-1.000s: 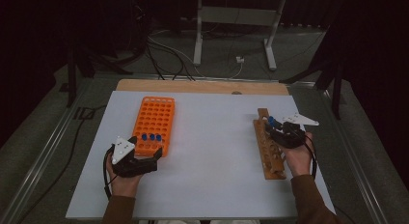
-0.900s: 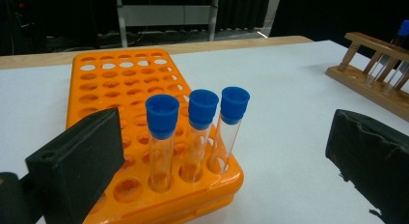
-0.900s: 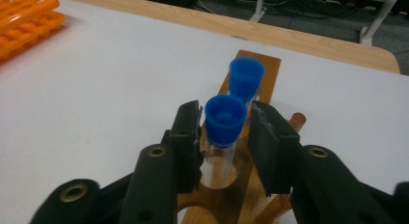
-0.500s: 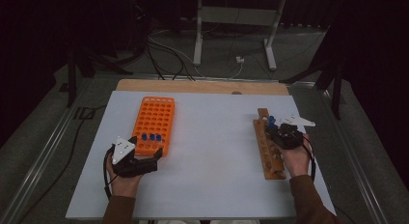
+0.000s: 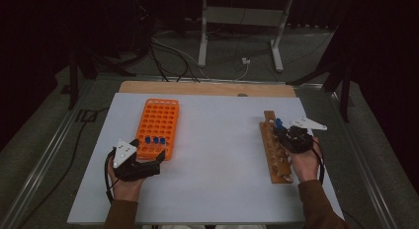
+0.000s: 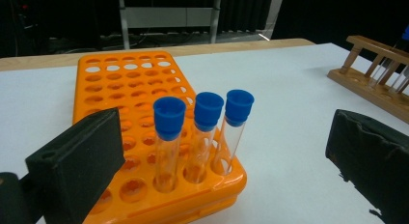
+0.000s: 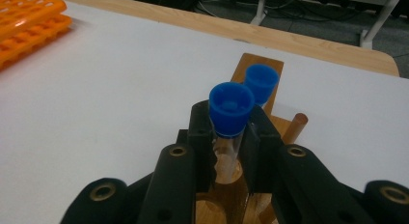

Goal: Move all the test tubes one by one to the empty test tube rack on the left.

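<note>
Since the earlier frame the right claw (image 7: 230,137) has just been closing, and its jaws now stand clamped on the glass of a blue-capped test tube (image 7: 230,110) just below the cap. Neither hand has shifted place on the tabletop (image 5: 217,140); the orange rack and wooden rack lie as before.

Nearest the person, on the left, the left claw (image 5: 148,160) rests at the near end of the orange rack (image 5: 158,118), jaws wide apart and gripping nothing. In the left gripper view the two black pads flank the rack's near corner without touching the tubes. Three capped tubes (image 6: 202,132) stand upright side by side in the holes near that end; the holes beyond them are vacant.

On the right, the right hand (image 5: 304,162) holds its claw over the wooden rack (image 5: 274,160), which lies lengthwise near the tabletop's right edge. The clamped tube stands upright in a hole of this rack, towards its far end. Just behind it a second blue-capped tube (image 7: 261,81) stands in the next hole, apart from the jaws.

Farther off, a wooden board (image 5: 197,88) borders the tabletop's far edge. Beyond it, cables (image 5: 168,51) and a grey metal stand (image 5: 237,21) occupy the dark floor.
</note>
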`<state>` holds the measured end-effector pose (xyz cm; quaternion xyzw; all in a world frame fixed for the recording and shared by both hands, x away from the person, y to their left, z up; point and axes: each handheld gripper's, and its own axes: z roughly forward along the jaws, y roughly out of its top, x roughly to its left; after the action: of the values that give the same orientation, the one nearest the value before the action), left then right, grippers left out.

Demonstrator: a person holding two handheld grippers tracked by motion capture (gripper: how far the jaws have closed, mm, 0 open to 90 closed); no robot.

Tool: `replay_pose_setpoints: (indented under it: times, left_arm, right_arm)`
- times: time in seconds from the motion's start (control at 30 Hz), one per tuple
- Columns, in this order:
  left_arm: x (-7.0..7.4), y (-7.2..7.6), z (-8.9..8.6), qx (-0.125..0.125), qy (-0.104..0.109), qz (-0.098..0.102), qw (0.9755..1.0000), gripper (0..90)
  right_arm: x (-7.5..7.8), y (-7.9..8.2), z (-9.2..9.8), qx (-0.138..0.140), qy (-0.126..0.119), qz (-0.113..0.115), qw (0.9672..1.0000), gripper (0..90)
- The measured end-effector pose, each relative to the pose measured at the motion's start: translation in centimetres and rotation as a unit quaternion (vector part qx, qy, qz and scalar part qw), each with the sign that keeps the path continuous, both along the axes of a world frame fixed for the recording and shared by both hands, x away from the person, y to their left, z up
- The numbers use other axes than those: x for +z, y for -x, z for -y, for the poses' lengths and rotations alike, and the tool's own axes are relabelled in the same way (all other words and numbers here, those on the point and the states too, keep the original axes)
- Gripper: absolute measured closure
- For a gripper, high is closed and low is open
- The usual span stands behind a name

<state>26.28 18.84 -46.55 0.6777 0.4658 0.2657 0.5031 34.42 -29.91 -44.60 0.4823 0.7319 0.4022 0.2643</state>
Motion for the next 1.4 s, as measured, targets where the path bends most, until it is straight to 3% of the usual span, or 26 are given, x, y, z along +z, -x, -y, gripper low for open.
replay_pose_setpoints:
  times: [0.9, 1.4]
  left_arm:
    - [-0.1, 0.0, 0.1, -0.008, -0.001, -0.002, 1.0, 0.9]
    - [-0.1, -0.1, 0.1, -0.014, 0.001, -0.003, 0.9999, 1.0]
  right_arm:
    - [3.8, 1.5, 0.8, 0.004, -0.022, 0.044, 0.9988, 76.8]
    - [4.6, 2.2, 0.4, 0.022, -0.05, 0.058, 0.9968, 76.8]
